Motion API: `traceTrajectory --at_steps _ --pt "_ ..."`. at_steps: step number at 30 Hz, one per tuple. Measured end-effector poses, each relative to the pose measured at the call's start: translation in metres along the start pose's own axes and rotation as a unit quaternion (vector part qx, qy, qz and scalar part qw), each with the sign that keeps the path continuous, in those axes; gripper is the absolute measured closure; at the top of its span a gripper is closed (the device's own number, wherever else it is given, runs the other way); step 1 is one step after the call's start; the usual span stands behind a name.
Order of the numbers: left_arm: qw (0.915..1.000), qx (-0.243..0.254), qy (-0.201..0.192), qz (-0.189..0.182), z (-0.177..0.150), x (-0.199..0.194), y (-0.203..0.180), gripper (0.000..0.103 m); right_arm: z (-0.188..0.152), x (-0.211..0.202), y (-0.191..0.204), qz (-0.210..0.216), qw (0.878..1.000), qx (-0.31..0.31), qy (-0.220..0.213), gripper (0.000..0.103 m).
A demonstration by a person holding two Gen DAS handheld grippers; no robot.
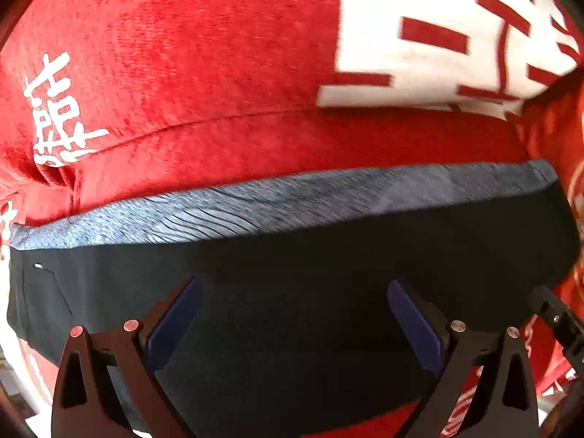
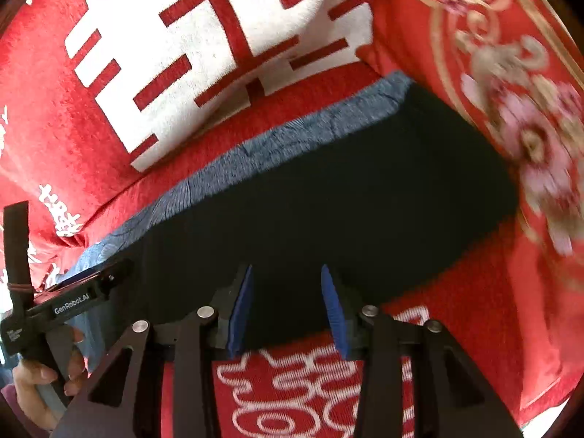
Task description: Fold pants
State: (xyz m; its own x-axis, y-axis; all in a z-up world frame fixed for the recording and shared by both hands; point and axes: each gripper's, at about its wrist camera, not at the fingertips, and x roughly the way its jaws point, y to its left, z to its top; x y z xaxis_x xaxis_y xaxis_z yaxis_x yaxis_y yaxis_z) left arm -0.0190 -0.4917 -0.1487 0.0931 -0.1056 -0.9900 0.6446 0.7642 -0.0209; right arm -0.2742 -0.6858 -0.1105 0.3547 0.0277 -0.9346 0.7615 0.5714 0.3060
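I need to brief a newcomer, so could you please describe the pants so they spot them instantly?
Find the red bedding printed with big white characters. On it lie the pants, a flat black rectangle. Its blue-grey ribbed waistband along the far edge is unlike anything nearby.

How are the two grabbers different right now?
The left gripper has its fingers spread wide over the dark pants; the right gripper has a narrower gap. The left sits farther onto the cloth; the right hovers at the pants' near edge, above the red blanket. Both are open, black with blue pads, and hold nothing.
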Motion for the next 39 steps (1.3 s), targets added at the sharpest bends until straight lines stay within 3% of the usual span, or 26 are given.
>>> traceTrajectory --at_steps 10,12,14,17,20,25,31,39 --pt "0.9997 0.021 0.006 -0.014 -0.026 -0.006 -0.058 0.001 -0.024 -0.009 -0.037 0.034 0.996 0.078 -0.001 0.057" --pt "0.9996 0.023 0.007 -0.013 -0.033 -0.008 -0.076 0.001 -0.027 -0.005 -0.043 0.052 0.994 0.091 0.002 0.057" --pt "0.9996 0.025 0.007 -0.013 -0.037 -0.004 -0.086 0.001 -0.033 -0.001 -0.055 0.096 0.988 0.117 0.005 0.057" --pt "0.9994 0.03 0.007 -0.015 -0.035 0.011 -0.088 0.001 -0.04 0.0 -0.067 0.13 0.982 0.138 -0.005 0.057" --pt "0.9994 0.03 0.016 -0.012 -0.046 0.026 -0.089 0.001 -0.044 -0.002 -0.078 0.138 0.979 0.149 -0.022 0.056" --pt "0.9992 0.03 -0.009 -0.026 -0.059 0.032 -0.093 0.001 -0.045 0.001 -0.099 0.151 0.97 0.182 -0.05 0.055" --pt "0.9989 0.032 -0.012 -0.031 -0.063 0.041 -0.094 0.001 -0.041 0.01 -0.108 0.174 0.96 0.197 -0.095 0.053" --pt "0.9989 0.03 -0.015 -0.032 -0.062 0.031 -0.086 0.001 -0.011 0.029 -0.105 0.182 0.947 0.222 -0.146 0.052"
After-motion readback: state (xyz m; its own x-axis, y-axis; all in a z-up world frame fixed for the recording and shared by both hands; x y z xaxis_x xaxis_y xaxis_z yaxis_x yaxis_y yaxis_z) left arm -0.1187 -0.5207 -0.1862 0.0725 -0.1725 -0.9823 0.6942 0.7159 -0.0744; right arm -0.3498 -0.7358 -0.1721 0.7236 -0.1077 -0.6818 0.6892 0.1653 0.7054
